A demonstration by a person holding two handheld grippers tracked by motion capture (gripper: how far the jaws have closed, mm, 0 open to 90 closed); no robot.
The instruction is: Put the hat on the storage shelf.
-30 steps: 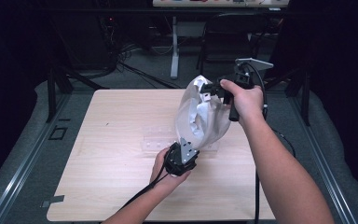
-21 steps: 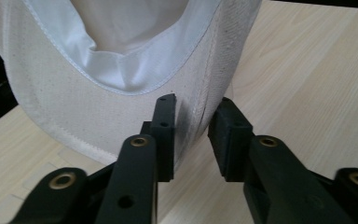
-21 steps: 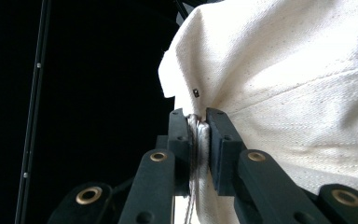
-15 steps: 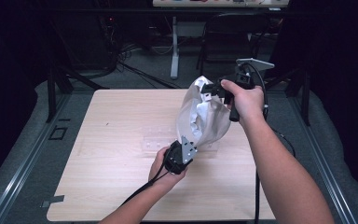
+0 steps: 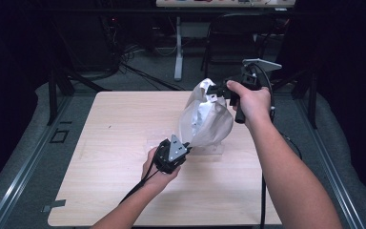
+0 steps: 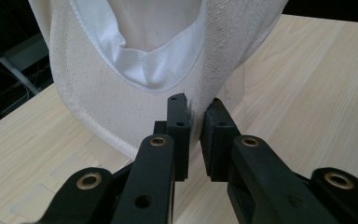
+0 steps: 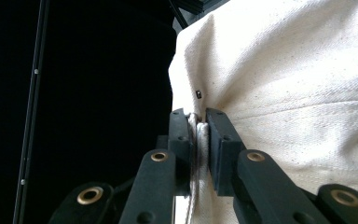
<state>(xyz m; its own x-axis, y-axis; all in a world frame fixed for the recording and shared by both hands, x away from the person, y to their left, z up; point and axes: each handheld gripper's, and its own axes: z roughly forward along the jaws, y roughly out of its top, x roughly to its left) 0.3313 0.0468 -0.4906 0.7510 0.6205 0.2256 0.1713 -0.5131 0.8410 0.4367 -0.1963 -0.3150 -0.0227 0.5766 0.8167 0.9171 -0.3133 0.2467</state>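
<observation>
A cream canvas bag (image 5: 205, 119) with a white lining hangs in the air over the right half of the wooden table (image 5: 124, 124), stretched between both grippers. My left gripper (image 5: 186, 144) is shut on the bag's lower edge; in the left gripper view the jaws (image 6: 196, 133) pinch the cloth just below the bag's (image 6: 121, 93) open mouth. My right gripper (image 5: 213, 90) holds the top end, higher and farther back. In the right gripper view its jaws (image 7: 198, 140) clamp a folded seam of the bag (image 7: 284, 93).
A clear plastic sheet (image 5: 217, 149) lies on the table under the bag. Behind the table stand a chair (image 5: 228, 43) and a white post (image 5: 177, 47), with cables on the floor. A metal rail (image 5: 24, 157) runs along the left.
My left gripper has shifted a little to the left with the bag's lower edge in it. The right gripper has barely moved.
</observation>
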